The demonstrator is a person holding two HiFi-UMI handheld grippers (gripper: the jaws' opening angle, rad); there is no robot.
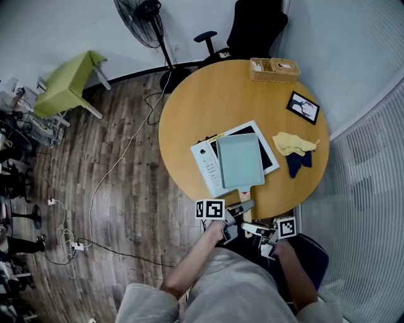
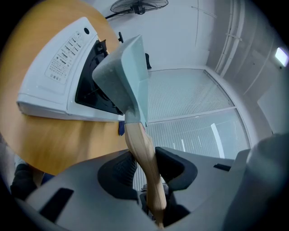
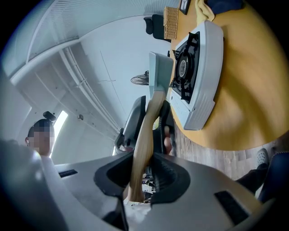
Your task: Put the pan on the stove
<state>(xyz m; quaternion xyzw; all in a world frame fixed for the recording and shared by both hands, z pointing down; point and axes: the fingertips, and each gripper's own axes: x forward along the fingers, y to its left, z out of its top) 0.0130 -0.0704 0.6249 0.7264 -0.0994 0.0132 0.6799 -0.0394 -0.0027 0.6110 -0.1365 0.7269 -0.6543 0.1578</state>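
Note:
A pale green square pan lies over the white portable stove on the round wooden table. Its wooden handle points toward the table's near edge. My left gripper is shut on that handle, with the pan and the stove ahead of it. My right gripper is shut on the same handle, closer to its end. From there the pan reaches over the stove's burner.
On the table are a wicker tissue box, a picture frame, a yellow cloth and a dark blue cloth. An office chair, a fan, a green stool and floor cables surround it.

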